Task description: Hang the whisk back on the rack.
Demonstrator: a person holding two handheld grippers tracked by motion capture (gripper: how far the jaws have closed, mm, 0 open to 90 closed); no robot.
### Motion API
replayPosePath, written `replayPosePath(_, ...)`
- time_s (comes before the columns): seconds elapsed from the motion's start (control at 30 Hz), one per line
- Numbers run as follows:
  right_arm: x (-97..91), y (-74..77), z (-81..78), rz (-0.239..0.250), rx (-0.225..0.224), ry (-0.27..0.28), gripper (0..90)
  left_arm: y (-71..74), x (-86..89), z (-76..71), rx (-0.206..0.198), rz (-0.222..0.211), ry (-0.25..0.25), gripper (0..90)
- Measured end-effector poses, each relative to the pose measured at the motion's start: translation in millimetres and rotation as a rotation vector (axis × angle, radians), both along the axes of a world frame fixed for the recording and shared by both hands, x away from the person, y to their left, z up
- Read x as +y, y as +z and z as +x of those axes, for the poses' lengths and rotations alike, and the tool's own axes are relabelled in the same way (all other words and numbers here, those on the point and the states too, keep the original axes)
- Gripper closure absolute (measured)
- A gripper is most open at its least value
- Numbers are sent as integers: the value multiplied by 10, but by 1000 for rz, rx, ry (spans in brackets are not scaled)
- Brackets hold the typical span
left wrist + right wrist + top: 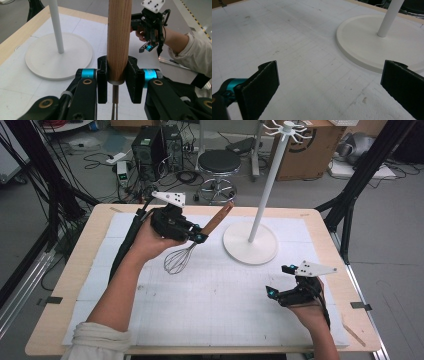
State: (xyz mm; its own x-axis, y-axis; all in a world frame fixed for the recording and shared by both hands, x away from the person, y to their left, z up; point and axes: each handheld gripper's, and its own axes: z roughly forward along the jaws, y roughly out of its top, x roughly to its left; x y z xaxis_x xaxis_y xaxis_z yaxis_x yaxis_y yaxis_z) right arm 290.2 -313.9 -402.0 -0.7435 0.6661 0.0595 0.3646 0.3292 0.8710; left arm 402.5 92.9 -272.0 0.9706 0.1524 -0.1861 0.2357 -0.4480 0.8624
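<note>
Surface [75,270]: pale wood under a white gridded mat; white stand [250,242] upper right of centre
Room: grey floor; black stool [219,162], computer towers [150,145] along the top
Left hand-held gripper [200,237]: pinching the whisk [210,225] by its wooden handle, centre-left, above the mat
Right hand-held gripper [272,292]: spread, lower right

Wooden table [75,270], white mat [210,305], stand base [249,243]

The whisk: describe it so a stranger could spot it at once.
Start at the white stand on the table's far side. Just left of its round base, the left gripper clamps the whisk by its wooden handle. It alone has a wire loop head, hanging over the mat.
</note>
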Motion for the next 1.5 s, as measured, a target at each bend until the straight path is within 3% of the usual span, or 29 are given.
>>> replayPosePath(0.1,4,-1,2,-6,-8,0,4,63,-42,40,4,-42,-7,737)
replayPosePath(0.53,-1,-13,-4,3,-3,12,4,479,-216,202,-21,-89,-16,736)
replayPosePath(0.7,-29,-1,-9,11,-8,7,4,548,-323,323,6,-116,-23,736)
replayPosePath(1.1,-66,9,-17,26,-6,-1,4,630,-628,522,3,-87,-51,736)
replayPosePath(1.33,-76,5,-17,27,-4,0,4,764,-750,602,-7,-97,-60,736)
replayPosePath(1.5,-85,3,-14,31,-6,-3,4,867,-843,684,-21,-78,-58,736)
